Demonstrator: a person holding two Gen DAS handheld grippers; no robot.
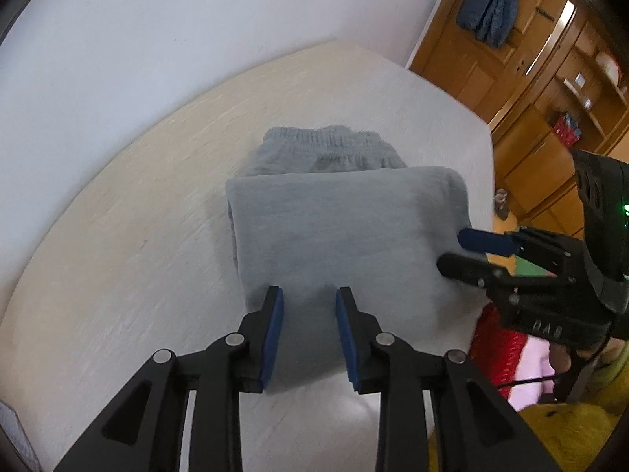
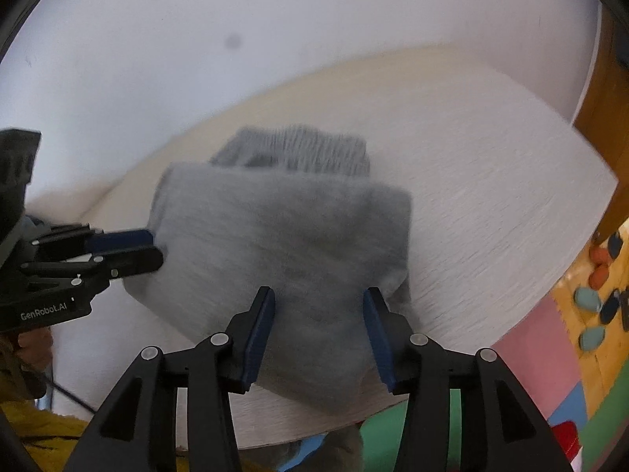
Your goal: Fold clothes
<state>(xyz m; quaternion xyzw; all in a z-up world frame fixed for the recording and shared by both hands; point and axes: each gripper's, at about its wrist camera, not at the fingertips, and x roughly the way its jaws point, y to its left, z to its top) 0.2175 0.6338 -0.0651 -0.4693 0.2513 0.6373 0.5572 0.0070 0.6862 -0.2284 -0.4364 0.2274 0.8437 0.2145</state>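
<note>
Grey sweatpants folded on worktop, waistband at 12 o'clock. Left tool narrowly parted, right tool wider, both empty over near edge, likely releasing finished fold.

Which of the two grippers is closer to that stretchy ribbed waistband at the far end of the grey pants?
Neither, clearly. The left gripper and right gripper both sit at the folded pants' near edge, opposite the waistband.
</note>
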